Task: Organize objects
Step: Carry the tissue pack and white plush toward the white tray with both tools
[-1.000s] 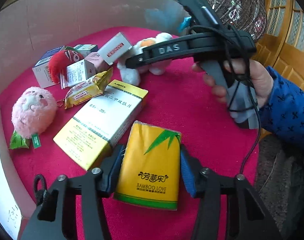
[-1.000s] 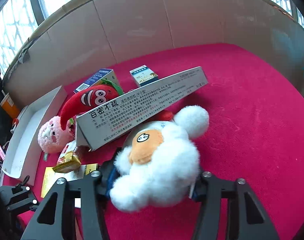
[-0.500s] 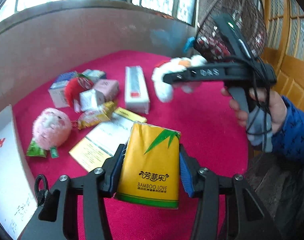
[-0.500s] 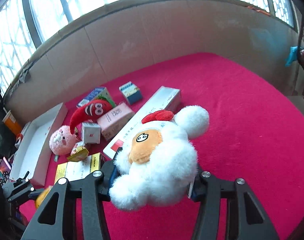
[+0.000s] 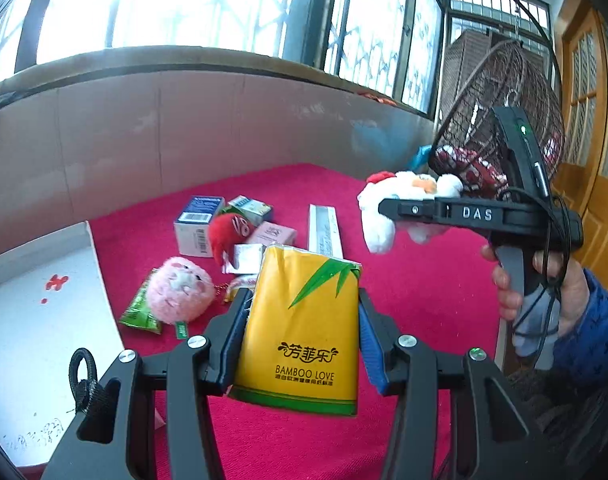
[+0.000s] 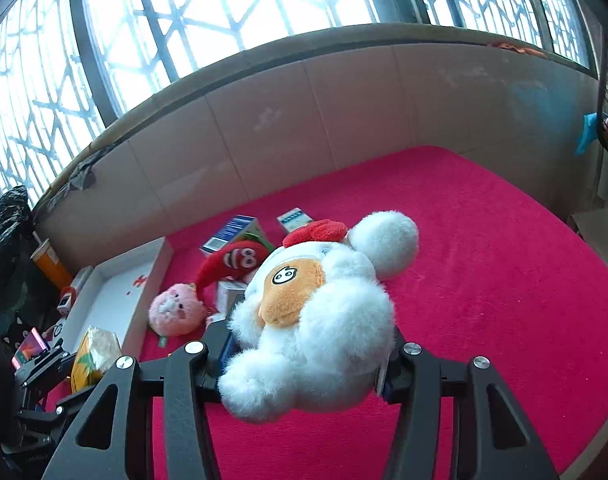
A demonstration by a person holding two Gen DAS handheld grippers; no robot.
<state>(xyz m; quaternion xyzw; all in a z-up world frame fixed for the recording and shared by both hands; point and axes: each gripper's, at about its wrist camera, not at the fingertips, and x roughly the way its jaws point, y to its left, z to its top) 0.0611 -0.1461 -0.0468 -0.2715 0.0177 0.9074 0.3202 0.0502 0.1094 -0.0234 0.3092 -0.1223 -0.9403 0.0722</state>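
The left gripper [image 5: 300,328] fingers clamp the yellow tissue pack [image 5: 304,332] above the red desk [image 5: 424,292], while the right gripper [image 6: 304,356] fingers clamp the white plush toy [image 6: 324,320].

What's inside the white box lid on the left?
The white tray shows red marks and some handwriting on its floor, nothing else. Its near corner is hidden behind the left claw, which is holding the yellow tissue pack.
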